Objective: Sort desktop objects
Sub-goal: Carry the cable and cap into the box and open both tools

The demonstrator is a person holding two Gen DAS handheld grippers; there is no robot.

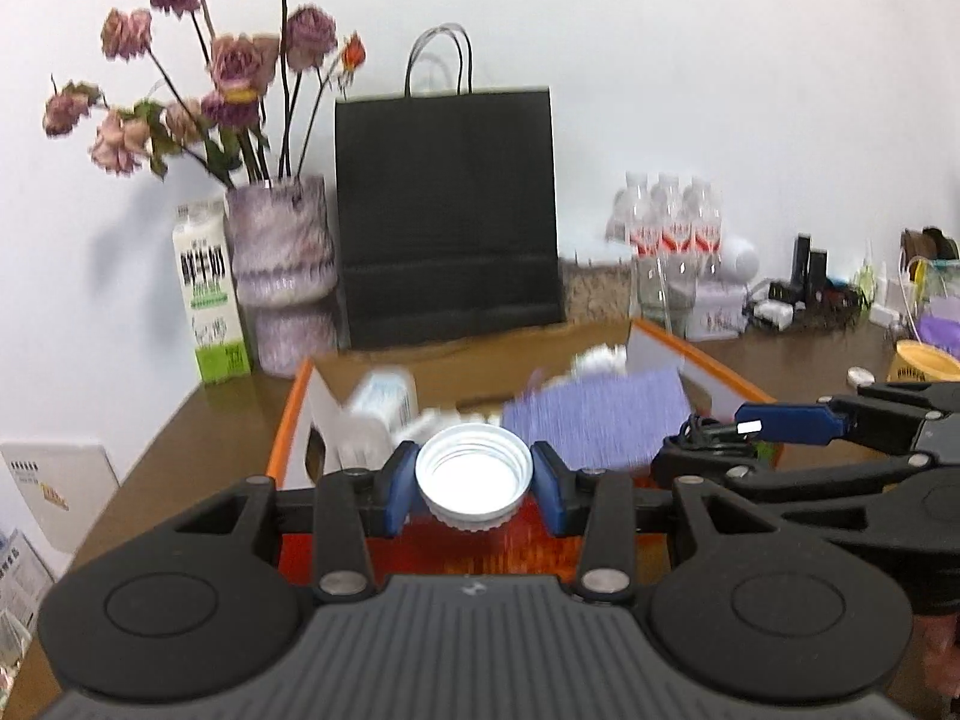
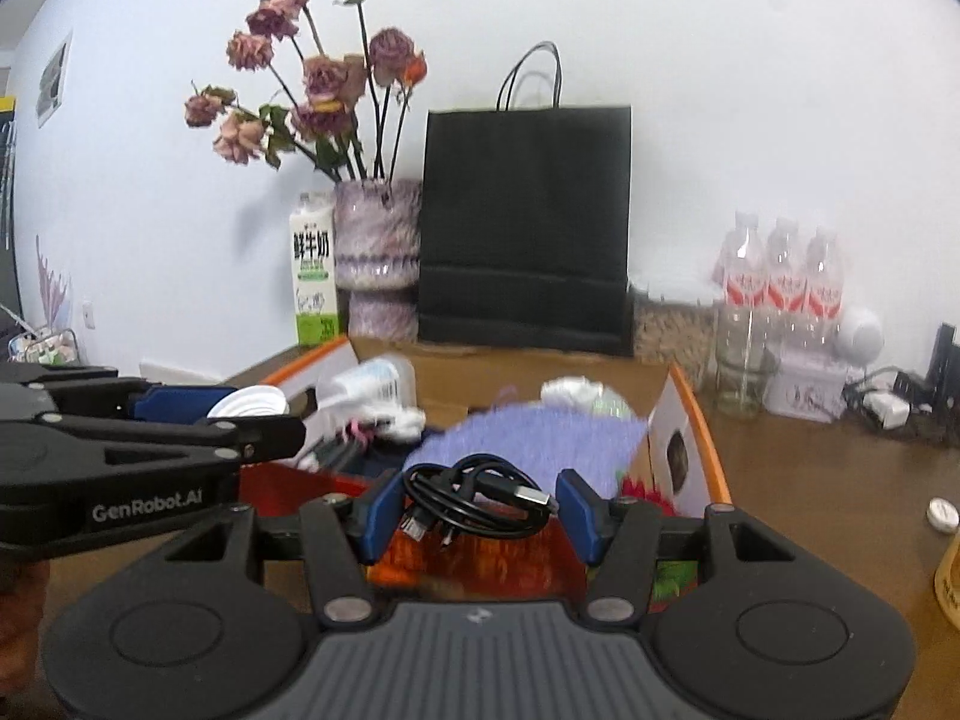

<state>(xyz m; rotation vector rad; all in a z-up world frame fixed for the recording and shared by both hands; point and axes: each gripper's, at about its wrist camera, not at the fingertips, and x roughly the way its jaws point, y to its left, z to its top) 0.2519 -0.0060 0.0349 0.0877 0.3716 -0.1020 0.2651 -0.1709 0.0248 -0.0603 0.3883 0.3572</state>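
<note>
My left gripper (image 1: 474, 483) is shut on a white screw cap (image 1: 474, 483), hollow side facing the camera, held above the near wall of an orange-rimmed cardboard box (image 1: 287, 420). My right gripper (image 2: 477, 507) is shut on a coiled black USB cable (image 2: 477, 498) above the same box (image 2: 699, 414). In the right wrist view the left gripper (image 2: 240, 408) reaches in from the left with the cap (image 2: 249, 405). In the left wrist view the right gripper (image 1: 720, 429) comes in from the right with the cable (image 1: 702, 429). Inside the box lie a purple cloth (image 1: 594, 420), a white bottle (image 1: 384, 399) and crumpled white paper (image 2: 567, 390).
At the back of the brown desk (image 1: 180, 420) stand a milk carton (image 1: 207, 294), a vase of dried roses (image 1: 282, 240), a black paper bag (image 1: 447, 216), water bottles (image 1: 669, 222) and chargers (image 1: 798, 294). A small white cap (image 2: 941, 515) and a yellow container (image 1: 924, 360) sit on the right.
</note>
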